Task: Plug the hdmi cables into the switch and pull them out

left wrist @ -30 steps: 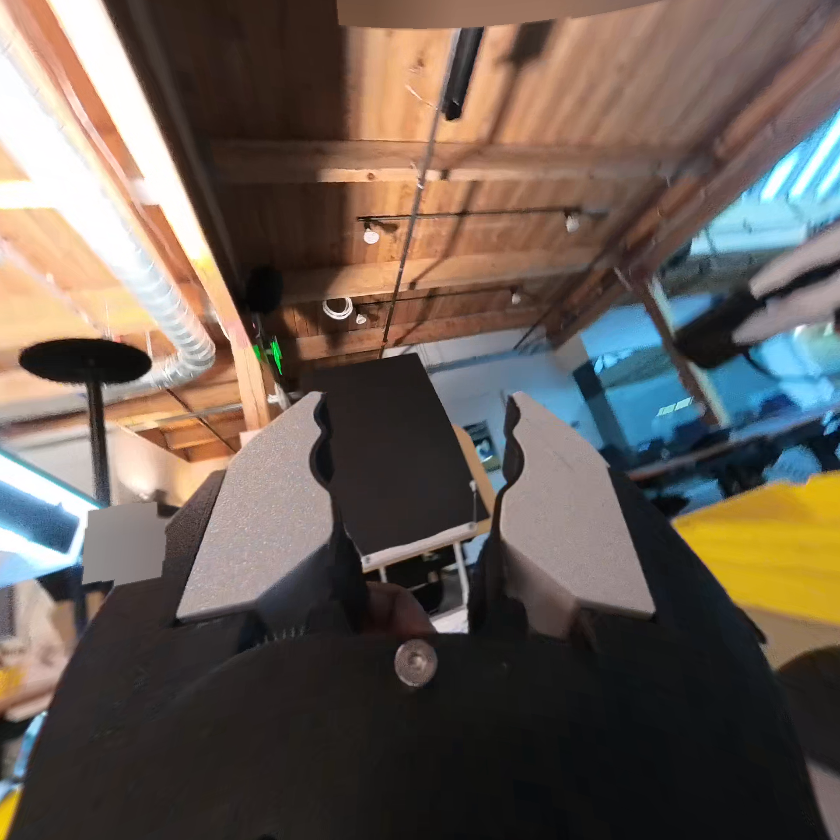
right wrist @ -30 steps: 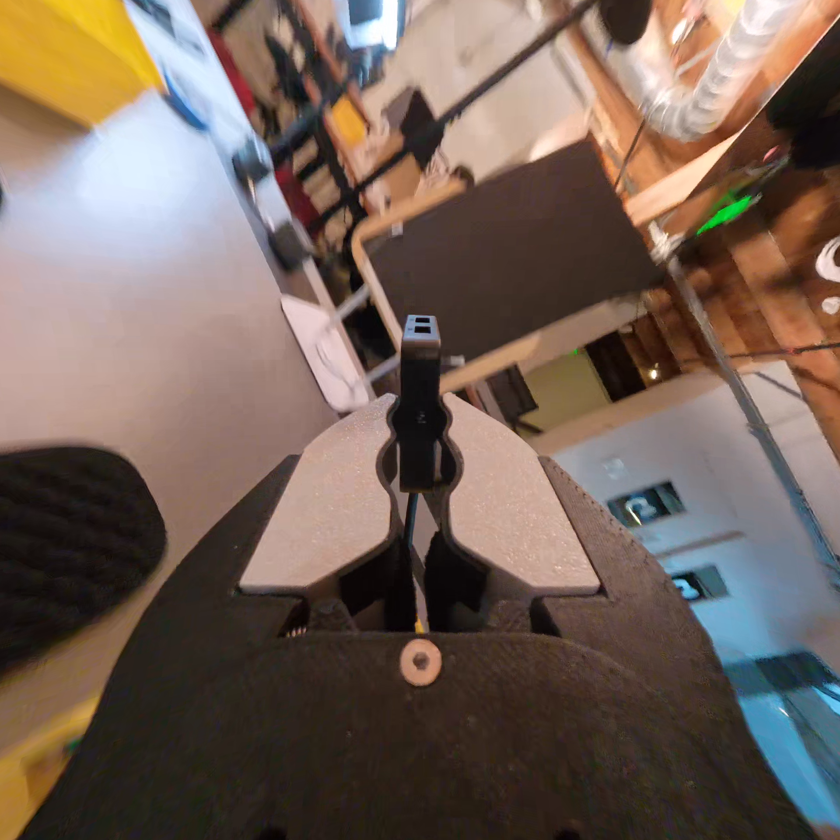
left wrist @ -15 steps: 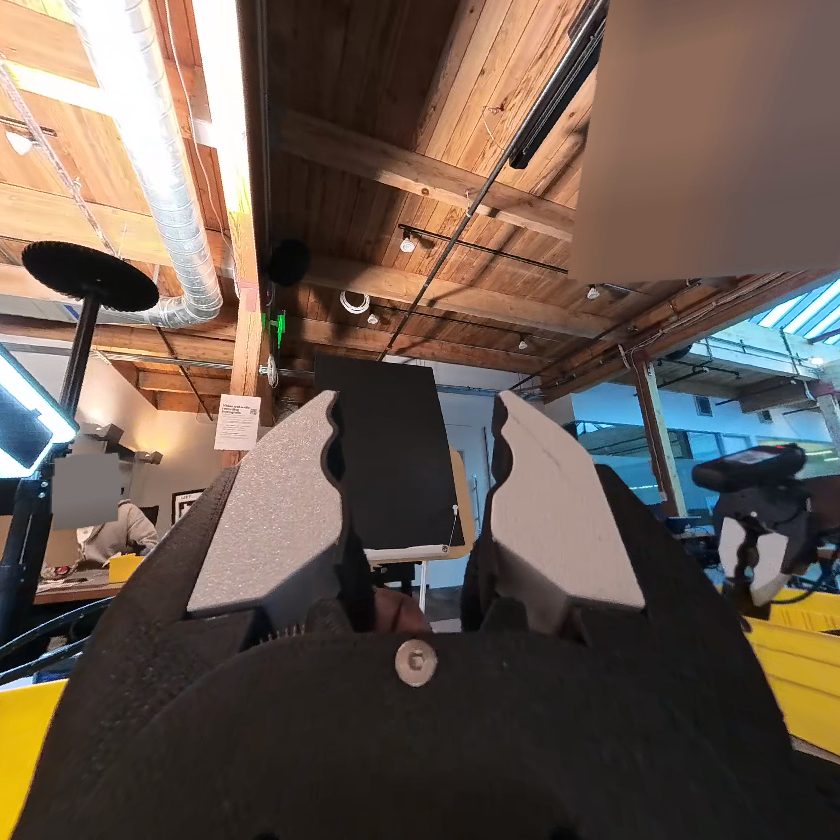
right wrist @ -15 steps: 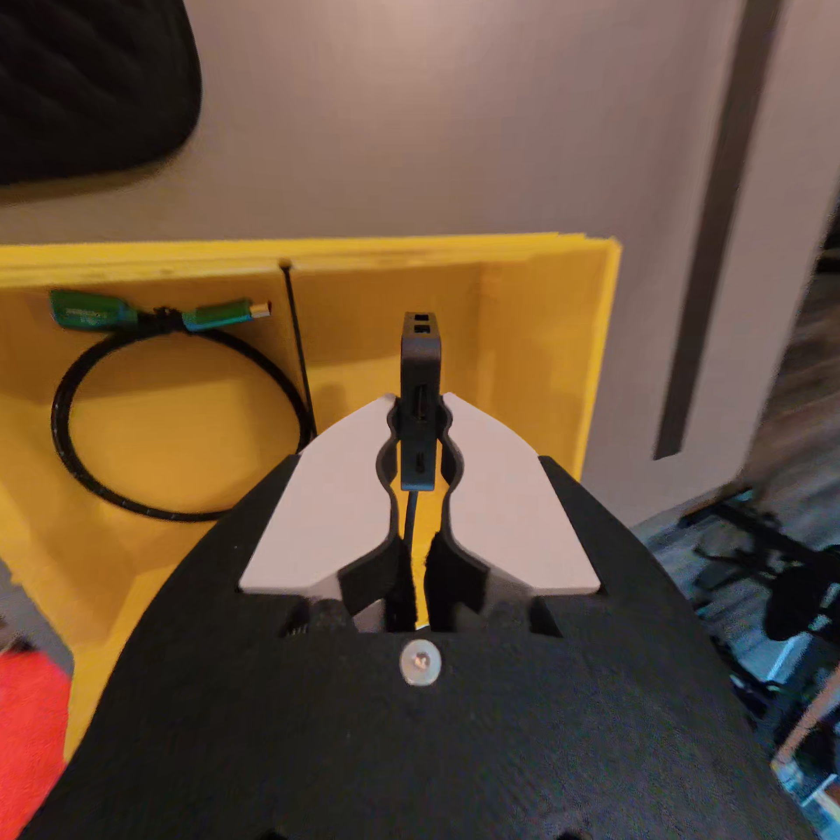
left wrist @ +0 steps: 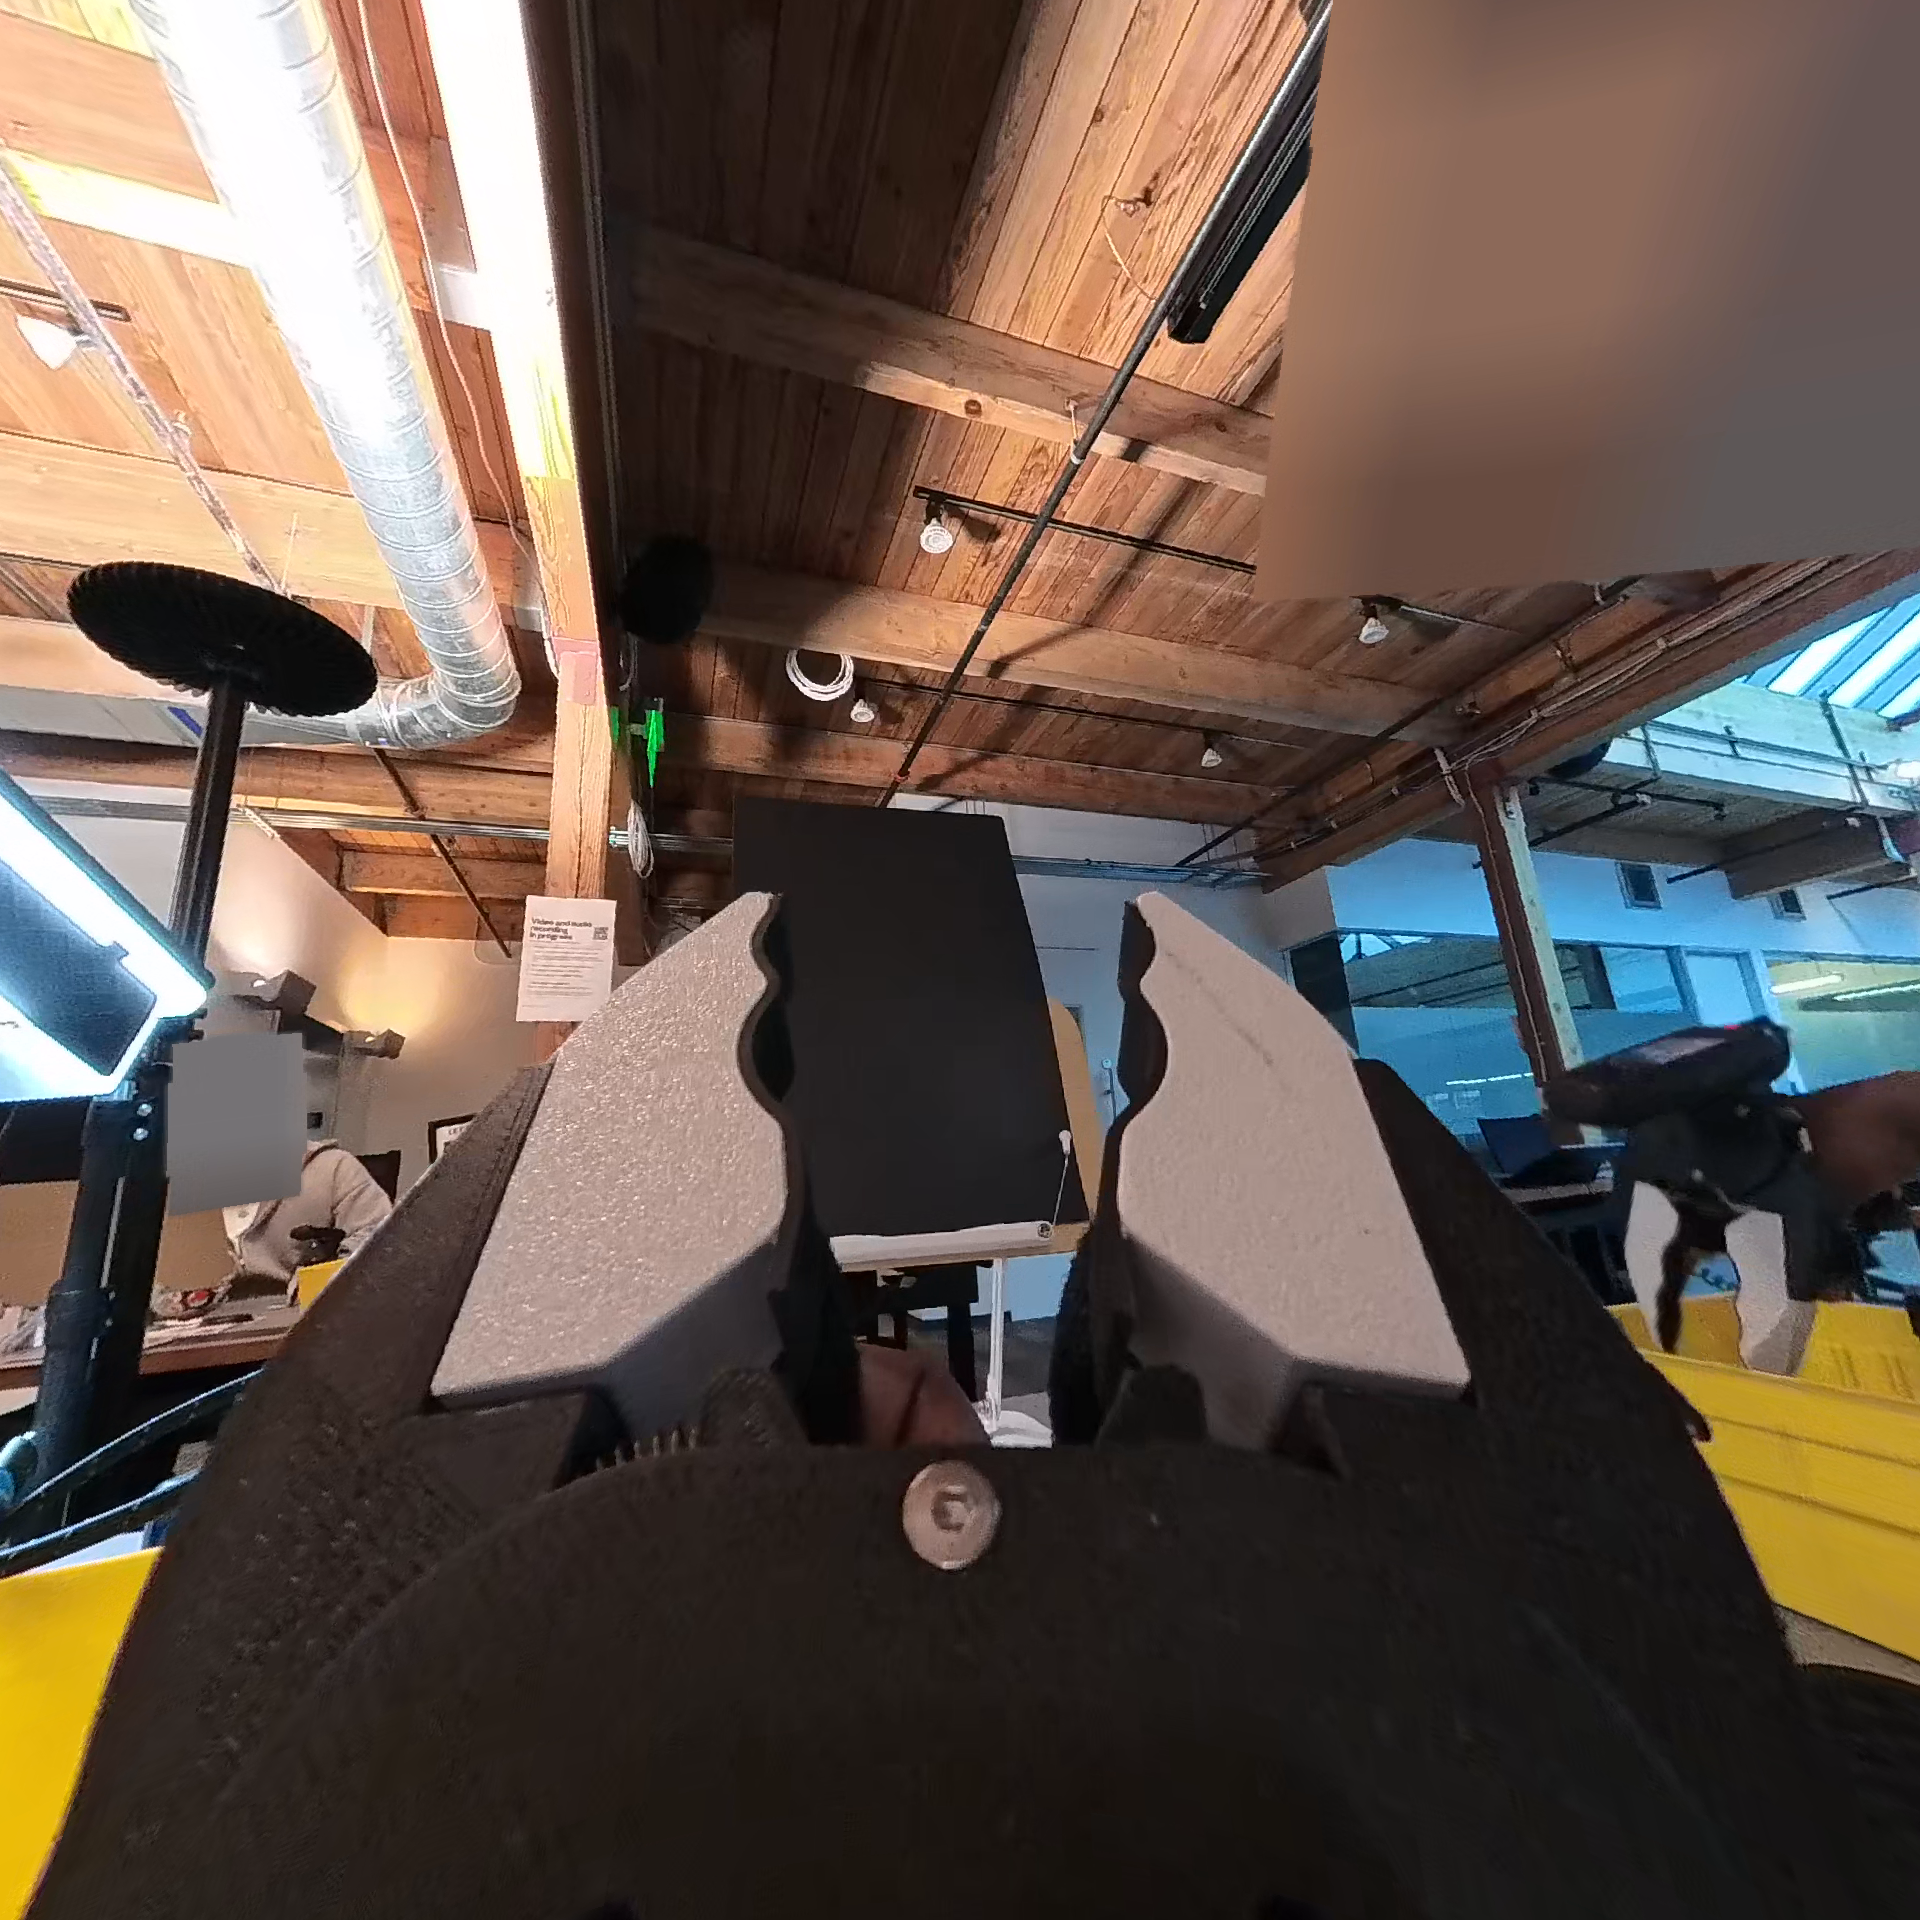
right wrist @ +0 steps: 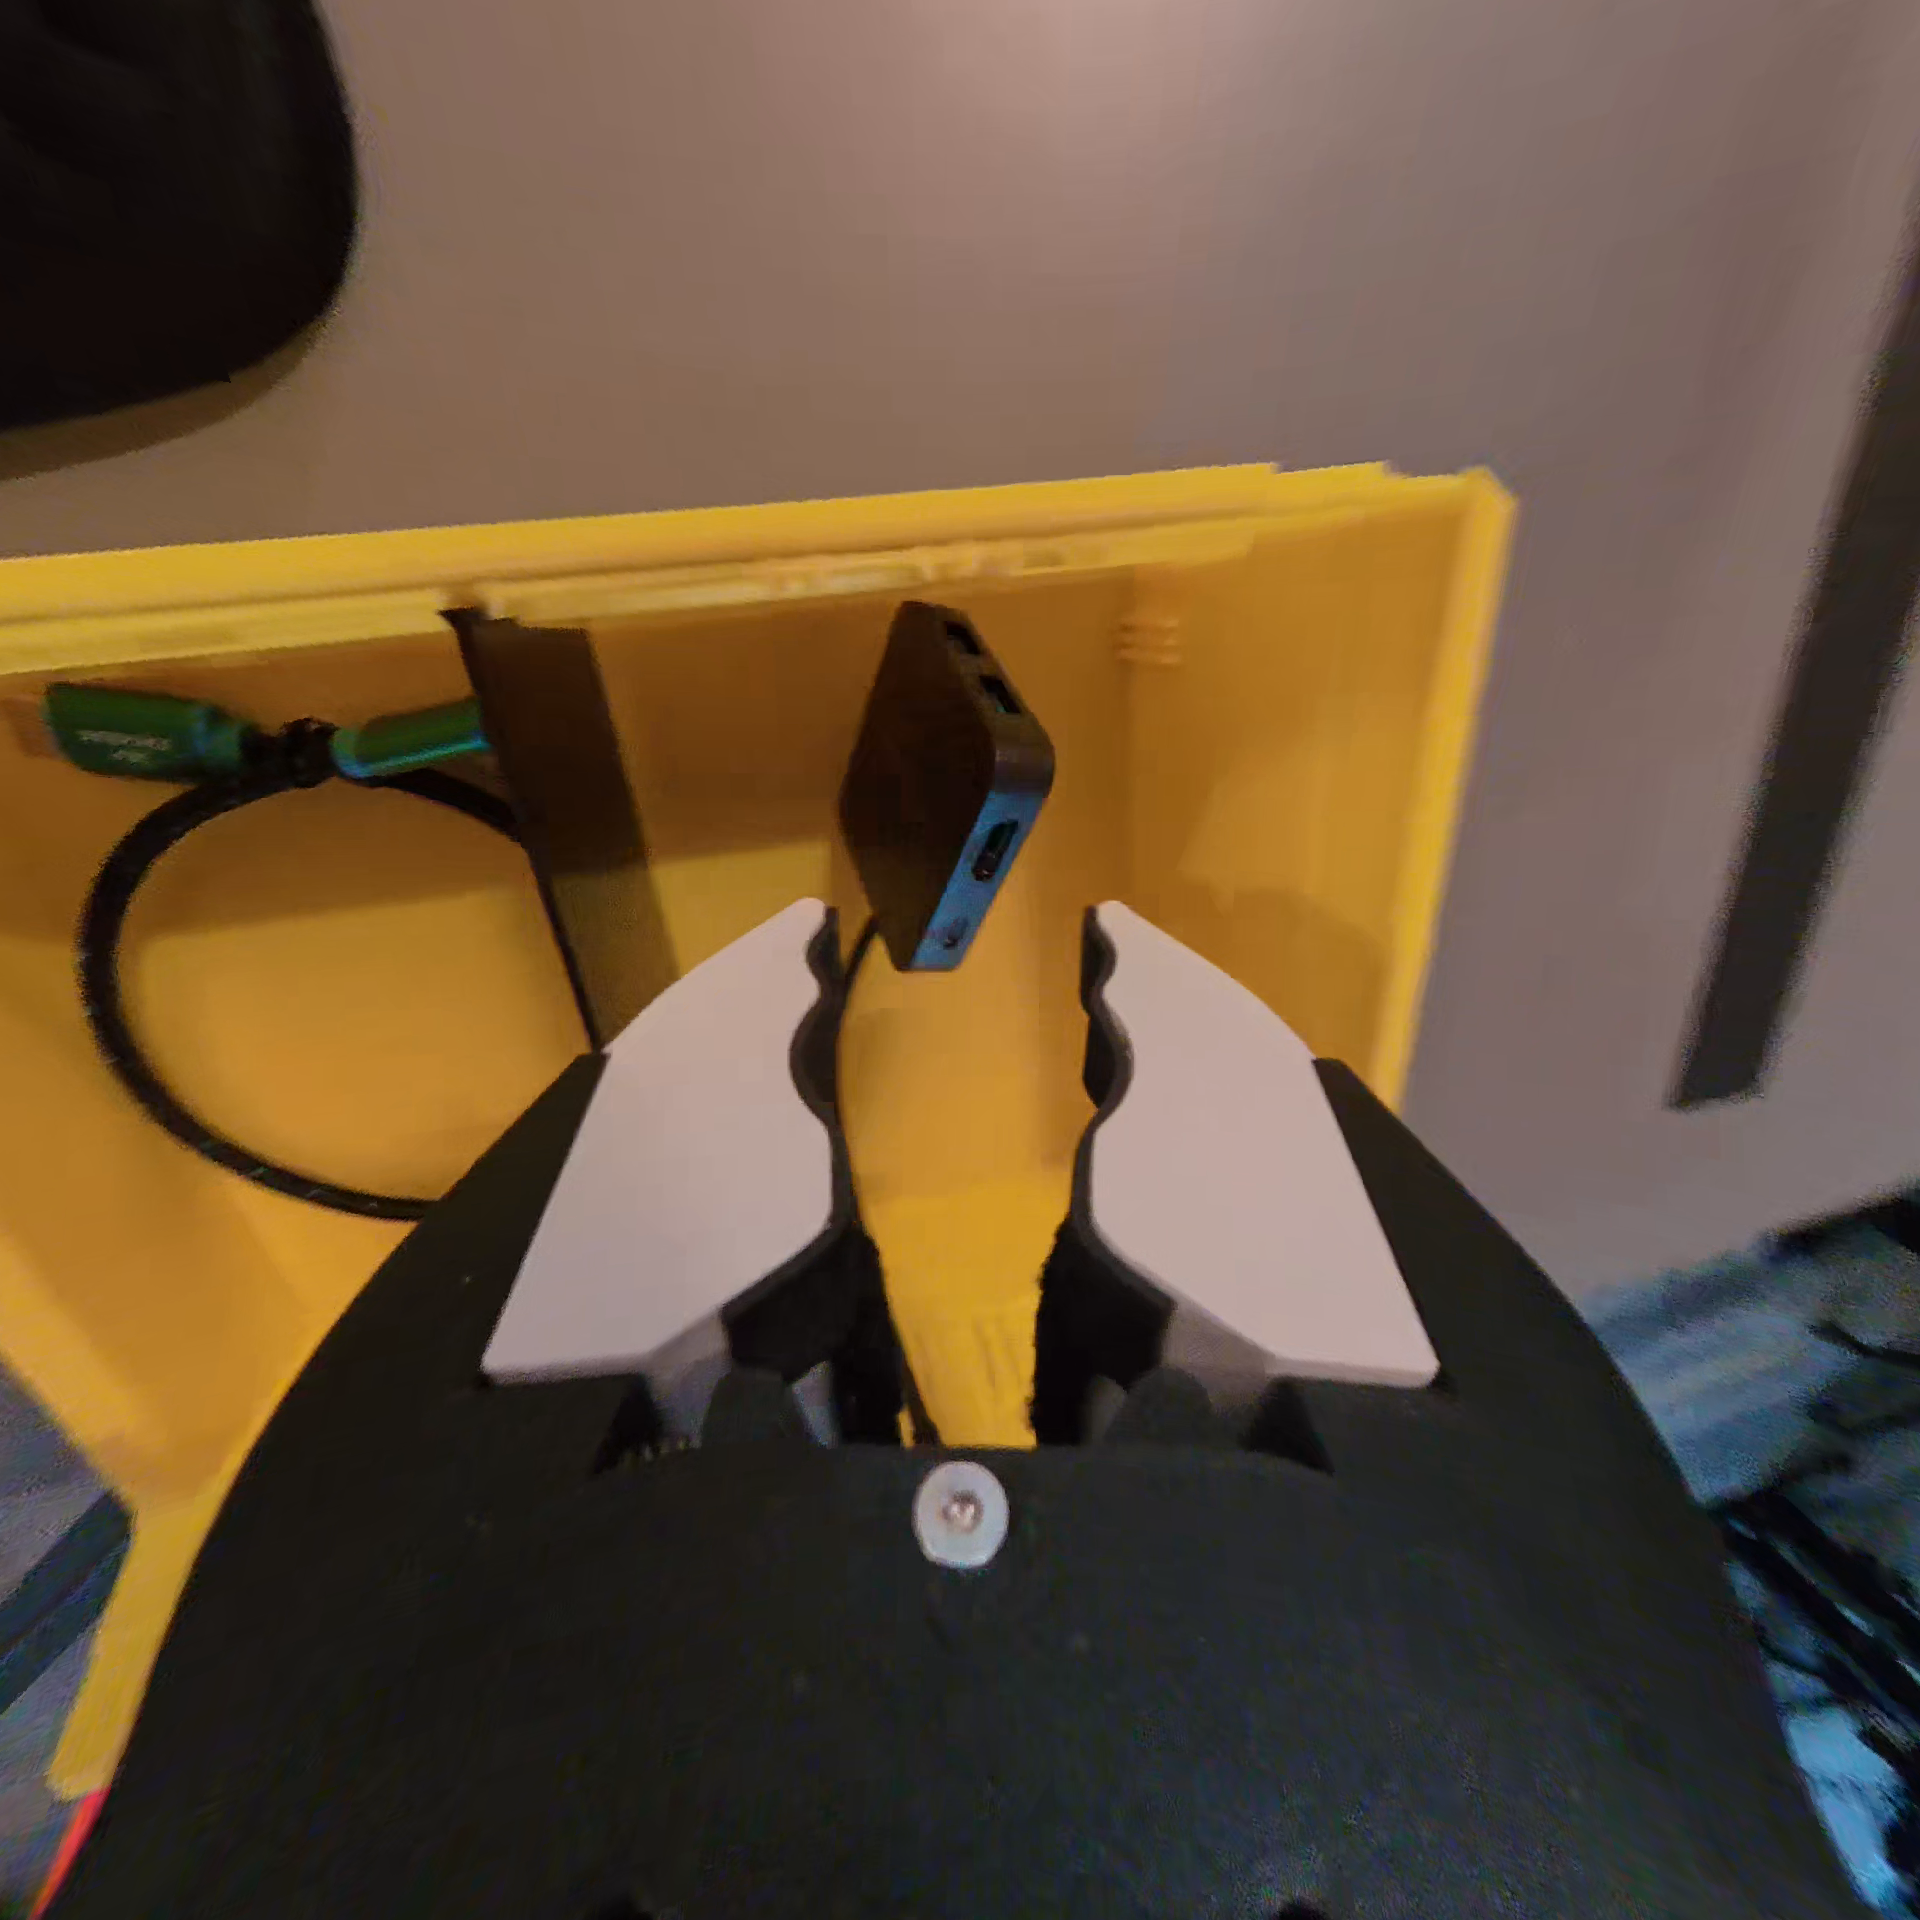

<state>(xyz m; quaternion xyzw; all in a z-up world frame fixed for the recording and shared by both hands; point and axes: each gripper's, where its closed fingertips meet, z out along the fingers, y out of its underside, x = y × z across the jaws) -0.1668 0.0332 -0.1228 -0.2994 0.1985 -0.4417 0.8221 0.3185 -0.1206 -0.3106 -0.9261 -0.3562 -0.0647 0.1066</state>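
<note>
In the right wrist view my right gripper [right wrist: 956, 920] is open over a yellow bin [right wrist: 1455, 790]. The small black switch [right wrist: 940, 779] sits tilted just past the fingertips, free of the pads, with its ports showing. Its thin black lead runs down along the left finger. A coiled black HDMI cable [right wrist: 135, 1039] with green plugs [right wrist: 156, 738] lies in the bin's left compartment. My left gripper [left wrist: 954, 914] is open and empty and points up at the ceiling. The right gripper also shows in the left wrist view [left wrist: 1704, 1288], far right above the bin.
A black divider [right wrist: 561, 790] splits the bin between the cable and the switch. Behind the bin is a grey table top [right wrist: 935, 260] with a black padded object [right wrist: 156, 187] at the top left. A light stand [left wrist: 208, 831] and a seated person [left wrist: 312, 1216] are at the left. Tip to tip, the grippers are about 55 cm apart.
My right gripper has opened and let go of the switch, which has tipped over sideways over the bin. The left gripper has stayed open and barely moved.
</note>
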